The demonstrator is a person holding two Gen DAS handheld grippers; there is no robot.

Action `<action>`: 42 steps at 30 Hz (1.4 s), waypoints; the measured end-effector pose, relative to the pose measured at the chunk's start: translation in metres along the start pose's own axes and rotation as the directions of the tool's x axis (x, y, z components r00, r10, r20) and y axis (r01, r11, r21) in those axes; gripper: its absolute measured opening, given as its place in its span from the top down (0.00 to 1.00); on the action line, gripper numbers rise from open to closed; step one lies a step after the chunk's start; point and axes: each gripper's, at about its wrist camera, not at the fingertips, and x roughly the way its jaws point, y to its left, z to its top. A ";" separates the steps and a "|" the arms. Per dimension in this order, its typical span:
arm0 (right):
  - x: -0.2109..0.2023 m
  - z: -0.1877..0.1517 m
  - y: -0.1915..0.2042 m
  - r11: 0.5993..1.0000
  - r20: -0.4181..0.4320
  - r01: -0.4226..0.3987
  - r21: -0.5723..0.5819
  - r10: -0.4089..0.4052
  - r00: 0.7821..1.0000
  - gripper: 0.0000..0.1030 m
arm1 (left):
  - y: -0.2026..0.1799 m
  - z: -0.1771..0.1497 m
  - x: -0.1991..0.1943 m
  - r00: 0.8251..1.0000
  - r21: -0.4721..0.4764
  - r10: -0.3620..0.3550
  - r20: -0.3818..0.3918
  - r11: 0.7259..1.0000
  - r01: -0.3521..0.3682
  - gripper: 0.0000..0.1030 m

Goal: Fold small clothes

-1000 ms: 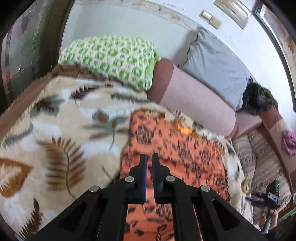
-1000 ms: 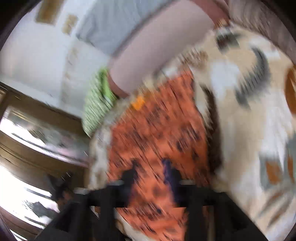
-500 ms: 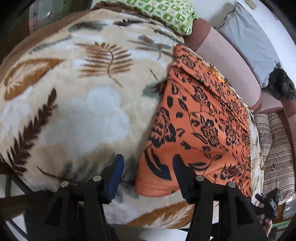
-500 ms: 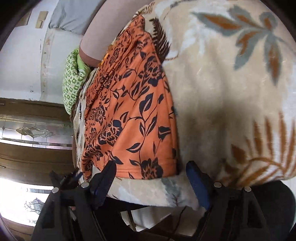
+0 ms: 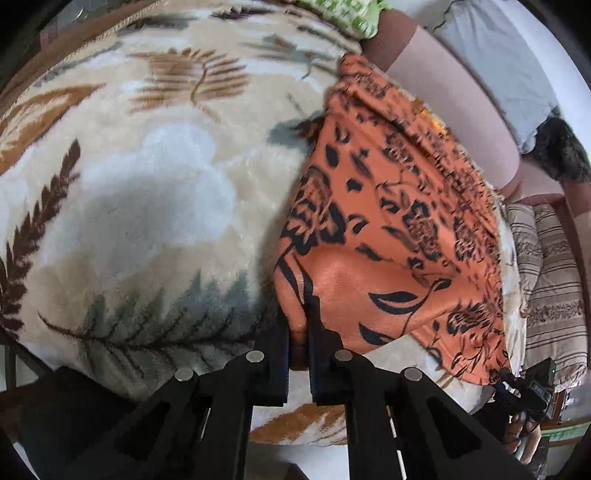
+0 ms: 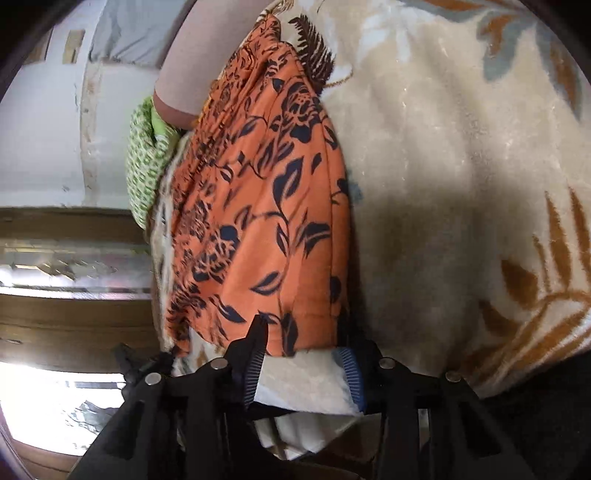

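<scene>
The orange garment (image 5: pixel 399 229) with a dark flower print lies flat on a cream blanket (image 5: pixel 155 192) with leaf patterns, and its lower hem reaches the near edge of the bed. The left hand-held gripper (image 5: pixel 299 332) has its fingers pressed together on the near left corner of the garment, with a fold of the orange cloth pinched between them. The right hand-held gripper (image 6: pixel 301 345) is spread wide at the other near corner (image 6: pixel 295 332); its fingers stand on each side of the hem and they do not pinch it.

At the far edge of the bed lie a green patterned pillow (image 5: pixel 347 14), a pink bolster (image 5: pixel 454 99) and a grey pillow (image 5: pixel 498 62). To the right of the bed there is a striped cushion (image 5: pixel 550 295). In the right wrist view a white wall (image 6: pixel 40 129) and dark wooden furniture (image 6: pixel 74 317) stand behind the bed.
</scene>
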 end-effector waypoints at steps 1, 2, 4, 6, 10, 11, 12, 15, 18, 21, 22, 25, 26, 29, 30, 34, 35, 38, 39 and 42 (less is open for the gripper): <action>-0.004 0.001 0.001 1.000 0.017 -0.009 0.001 0.009 1.000 0.93 | -0.002 0.001 -0.005 1.000 0.012 -0.001 0.020 1.000 0.001 0.93; -0.010 0.002 0.003 1.000 0.040 -0.024 0.005 0.024 0.999 0.93 | -0.003 0.002 -0.011 0.999 0.016 -0.009 0.039 1.000 0.009 0.93; -0.021 0.004 0.006 0.999 0.080 -0.049 0.004 0.049 0.996 0.93 | -0.002 0.005 -0.021 0.997 0.013 -0.028 0.069 1.000 0.028 0.93; -0.022 0.007 0.005 0.999 0.068 -0.040 0.000 0.040 0.997 0.92 | 0.001 0.008 -0.021 0.997 0.005 -0.027 0.071 1.000 0.027 0.93; -0.011 0.006 -0.011 0.997 0.054 -0.033 0.064 0.029 0.998 0.89 | 0.009 0.005 -0.005 0.999 -0.023 -0.014 0.038 1.000 0.015 0.93; -0.013 0.005 -0.011 0.997 0.073 -0.035 0.066 0.030 0.997 0.89 | 0.008 0.004 -0.003 0.999 -0.027 -0.013 0.035 1.000 0.014 0.93; -0.013 0.006 -0.011 0.996 0.084 -0.047 0.070 0.041 0.996 0.89 | 0.009 0.002 -0.002 0.999 -0.024 -0.012 0.033 1.000 0.013 0.93; -0.012 0.010 -0.017 0.990 0.095 -0.085 0.114 0.074 0.993 0.83 | 0.010 0.003 -0.001 0.999 -0.025 -0.020 0.029 0.999 0.020 0.93; -0.014 0.014 -0.025 0.981 0.120 -0.114 0.159 0.095 0.988 0.51 | 0.014 0.005 0.001 0.999 -0.032 -0.036 0.012 0.999 0.037 0.93; -0.017 0.016 -0.021 0.987 0.135 -0.096 0.127 0.079 0.988 0.84 | 0.015 0.006 -0.001 0.999 -0.029 -0.036 0.014 0.999 0.037 0.93; -0.018 0.016 -0.017 0.989 0.136 -0.095 0.114 0.079 0.988 0.88 | 0.013 0.006 -0.003 0.999 -0.022 -0.031 0.023 0.999 0.032 0.93; -0.026 0.016 -0.006 0.993 0.146 -0.089 0.077 0.077 0.986 0.88 | 0.007 0.009 -0.012 0.998 -0.009 -0.032 0.055 0.999 0.032 0.93; -0.029 0.016 -0.002 0.993 0.155 -0.098 0.070 0.086 0.984 0.88 | 0.005 0.012 -0.015 0.997 -0.007 -0.037 0.069 0.999 0.037 0.93; -0.040 0.024 0.014 0.990 0.184 -0.134 0.046 0.123 0.975 0.88 | -0.006 0.023 -0.031 0.992 0.018 -0.055 0.114 0.998 0.053 0.93; -0.044 0.029 0.021 0.988 0.192 -0.149 0.031 0.140 0.971 0.88 | -0.010 0.028 -0.036 0.990 0.031 -0.060 0.127 0.998 0.056 0.93; -0.053 0.051 0.048 0.980 0.207 -0.199 -0.009 0.197 0.958 0.89 | -0.039 0.062 -0.058 0.976 0.103 -0.099 0.193 0.991 0.080 0.93; -0.053 0.059 0.056 0.977 0.209 -0.213 -0.021 0.213 0.954 0.89 | -0.045 0.070 -0.061 0.973 0.118 -0.108 0.203 0.989 0.085 0.93; -0.055 0.091 0.080 0.961 0.219 -0.271 -0.048 0.275 0.936 0.89 | -0.068 0.108 -0.067 0.961 0.171 -0.135 0.240 0.981 0.095 0.93; -0.056 0.110 0.091 0.955 0.229 -0.289 -0.063 0.296 0.928 0.89 | -0.075 0.121 -0.069 0.958 0.186 -0.143 0.249 0.978 0.098 0.93; -0.054 0.162 0.116 0.944 0.251 -0.313 -0.105 0.330 0.910 0.89 | -0.096 0.172 -0.064 0.946 0.213 -0.154 0.285 0.972 0.095 0.93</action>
